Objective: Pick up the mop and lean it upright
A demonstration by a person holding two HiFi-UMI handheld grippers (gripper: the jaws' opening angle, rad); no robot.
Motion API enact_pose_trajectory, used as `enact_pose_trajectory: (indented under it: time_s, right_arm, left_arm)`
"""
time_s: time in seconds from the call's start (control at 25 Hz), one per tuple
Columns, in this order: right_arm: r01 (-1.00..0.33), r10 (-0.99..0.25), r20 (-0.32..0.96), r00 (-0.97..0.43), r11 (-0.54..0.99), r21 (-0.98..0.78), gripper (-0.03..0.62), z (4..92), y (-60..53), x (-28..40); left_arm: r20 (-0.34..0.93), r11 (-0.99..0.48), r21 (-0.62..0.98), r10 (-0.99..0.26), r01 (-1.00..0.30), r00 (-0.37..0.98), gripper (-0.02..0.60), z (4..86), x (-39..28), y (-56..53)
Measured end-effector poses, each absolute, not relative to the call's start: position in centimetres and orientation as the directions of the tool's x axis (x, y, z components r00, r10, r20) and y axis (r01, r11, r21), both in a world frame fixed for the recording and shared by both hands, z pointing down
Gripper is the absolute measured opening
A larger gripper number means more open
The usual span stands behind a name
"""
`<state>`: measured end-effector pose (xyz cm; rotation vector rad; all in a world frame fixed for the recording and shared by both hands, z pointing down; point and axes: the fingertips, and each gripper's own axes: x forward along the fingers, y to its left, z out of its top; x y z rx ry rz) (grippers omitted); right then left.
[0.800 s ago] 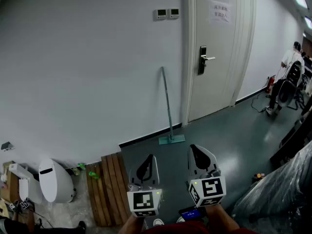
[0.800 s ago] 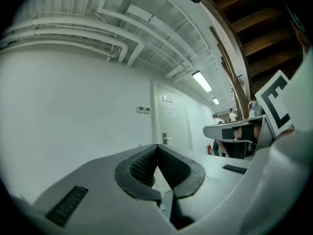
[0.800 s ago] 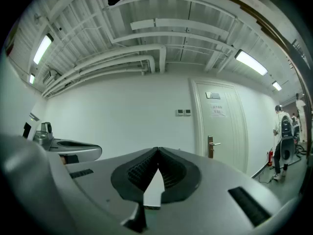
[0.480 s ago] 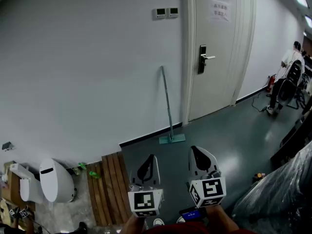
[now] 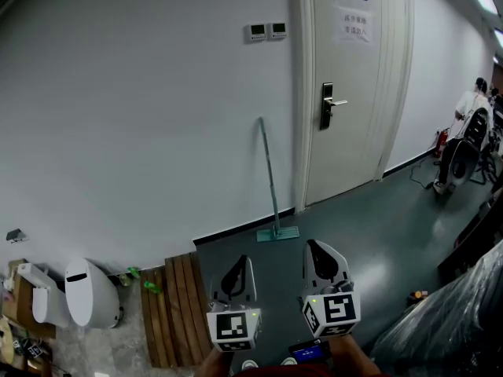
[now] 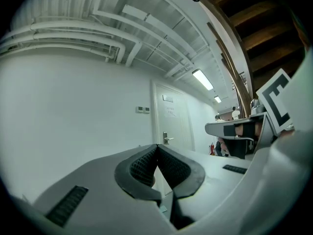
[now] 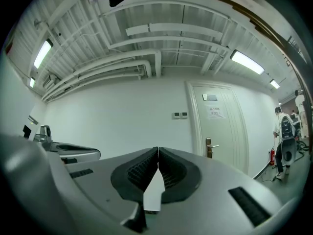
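The mop (image 5: 271, 177) stands upright with its thin grey handle leaning against the white wall, just left of the door frame. Its flat green head (image 5: 277, 233) rests on the dark floor. My left gripper (image 5: 239, 262) and right gripper (image 5: 318, 249) hover side by side low in the head view, well short of the mop and pointing level toward the wall. In the left gripper view the left gripper (image 6: 157, 148) has its tips touching with nothing between them. The right gripper (image 7: 158, 151) is likewise shut and empty in its own view.
A white door (image 5: 346, 85) with a lever handle stands right of the mop. Wooden slats (image 5: 169, 305) and a white bin (image 5: 90, 291) lie at the lower left. A person (image 5: 471, 104) sits at the far right. A plastic-wrapped bulk (image 5: 456, 305) fills the lower right.
The head view has tilted slightly, so the mop and door sit a little lower in the frame. Both grippers stay shut and close together, shifted slightly down.
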<state>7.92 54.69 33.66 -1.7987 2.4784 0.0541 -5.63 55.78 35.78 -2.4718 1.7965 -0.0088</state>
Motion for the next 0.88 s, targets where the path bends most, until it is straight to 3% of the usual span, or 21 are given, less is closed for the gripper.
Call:
enact_pose_trajectory:
  time_s: [0.56,0.88]
  right_arm:
    - [-0.923,-0.921,-0.084,-0.380,0.383,-0.032,0.018,34.8,52.8,11.7]
    - [-0.943,-0.939,-0.109,-0.325,0.330,-0.033,0.018,34.9,50.4,11.9]
  left_arm:
    - [-0.040,-0.262,-0.043,-0.964,-0.964,0.264,0.014,35.8,-2.1,53.7]
    - [-0.037,-0.277,-0.057,-0.960,-0.959,0.279,0.014,36.3,-2.4,50.7]
